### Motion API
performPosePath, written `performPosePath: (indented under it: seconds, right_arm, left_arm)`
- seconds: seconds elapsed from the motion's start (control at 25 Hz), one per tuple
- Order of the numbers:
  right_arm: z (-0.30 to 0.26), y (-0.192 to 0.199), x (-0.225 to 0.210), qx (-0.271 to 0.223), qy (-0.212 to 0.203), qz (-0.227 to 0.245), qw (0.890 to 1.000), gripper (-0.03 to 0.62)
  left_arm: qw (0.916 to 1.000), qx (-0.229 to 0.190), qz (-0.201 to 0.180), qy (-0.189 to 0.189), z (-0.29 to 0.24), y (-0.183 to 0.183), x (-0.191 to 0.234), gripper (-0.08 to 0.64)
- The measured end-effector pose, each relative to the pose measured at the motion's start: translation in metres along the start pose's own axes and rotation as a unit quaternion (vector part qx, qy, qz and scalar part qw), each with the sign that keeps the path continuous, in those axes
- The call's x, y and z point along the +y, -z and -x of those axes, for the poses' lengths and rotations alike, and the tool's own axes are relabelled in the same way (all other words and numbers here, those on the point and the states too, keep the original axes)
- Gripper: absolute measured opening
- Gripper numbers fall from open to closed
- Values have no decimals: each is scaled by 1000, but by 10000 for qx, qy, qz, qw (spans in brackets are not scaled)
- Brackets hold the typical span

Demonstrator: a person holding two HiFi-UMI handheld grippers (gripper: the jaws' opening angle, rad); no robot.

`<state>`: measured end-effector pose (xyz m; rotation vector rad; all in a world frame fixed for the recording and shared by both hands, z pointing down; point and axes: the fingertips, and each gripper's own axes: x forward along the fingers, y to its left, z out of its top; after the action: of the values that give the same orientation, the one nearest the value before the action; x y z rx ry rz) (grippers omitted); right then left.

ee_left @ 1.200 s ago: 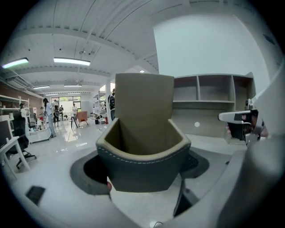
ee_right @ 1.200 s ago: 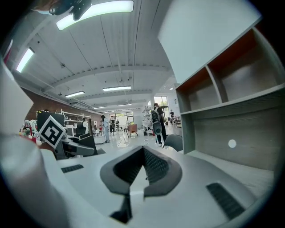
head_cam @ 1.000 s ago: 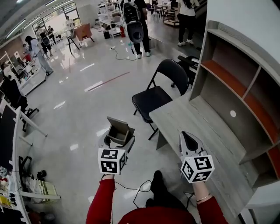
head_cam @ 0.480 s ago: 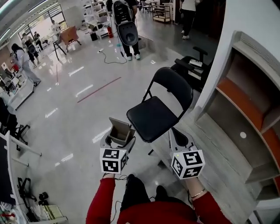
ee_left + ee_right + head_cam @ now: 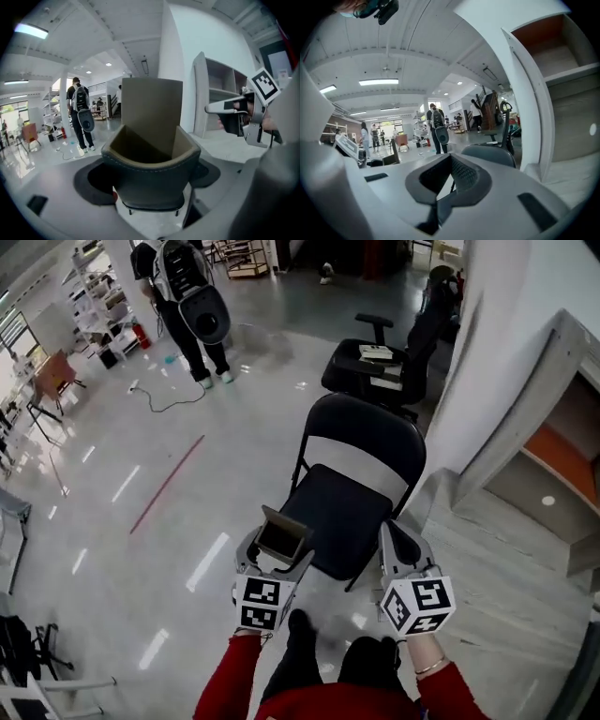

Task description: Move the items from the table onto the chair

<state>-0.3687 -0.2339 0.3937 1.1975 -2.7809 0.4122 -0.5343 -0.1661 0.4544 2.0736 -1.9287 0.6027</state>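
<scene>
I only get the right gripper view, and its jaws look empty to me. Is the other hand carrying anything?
Observer: Yes. The left gripper has its jaws closed on a small open box, flap standing up.
Operator: Anything on the chair yet?
Observer: In the head view, the seat of the black folding chair shows nothing on it.
Operator: Is the box over the seat?
Observer: From above it overlaps the seat's front left edge. I can't tell whether it is truly above the seat or just short of it.
</scene>
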Motion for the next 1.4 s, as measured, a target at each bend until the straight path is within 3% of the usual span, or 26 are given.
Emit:
performPosePath:
  seconds: [0.24,0.52,0.8,1.08,1.4]
  right_arm:
    - [-14,12,1,-84,957,-221,9951,6]
    - [-27,42,8,-7,1442,-369,9889,6]
    - [-63,102,-10,224,1695,-432,9843,6]
    - [-86,173,-31,391,1820,-562,9809,6]
    - [-115,239,-51,241,1709,-498,9837,6]
  left_arm:
    - [9943,156,-647,829,-55,-1,9,457]
    - [9872,503,-734,1322,-106,37,-1,457]
    - [9882,794,-653,1132,-182,100,-12,457]
    - [9906,1111,-262,756,-245,180,-7,457]
    - [9921,1014,-64,740,-310,253,-8,457]
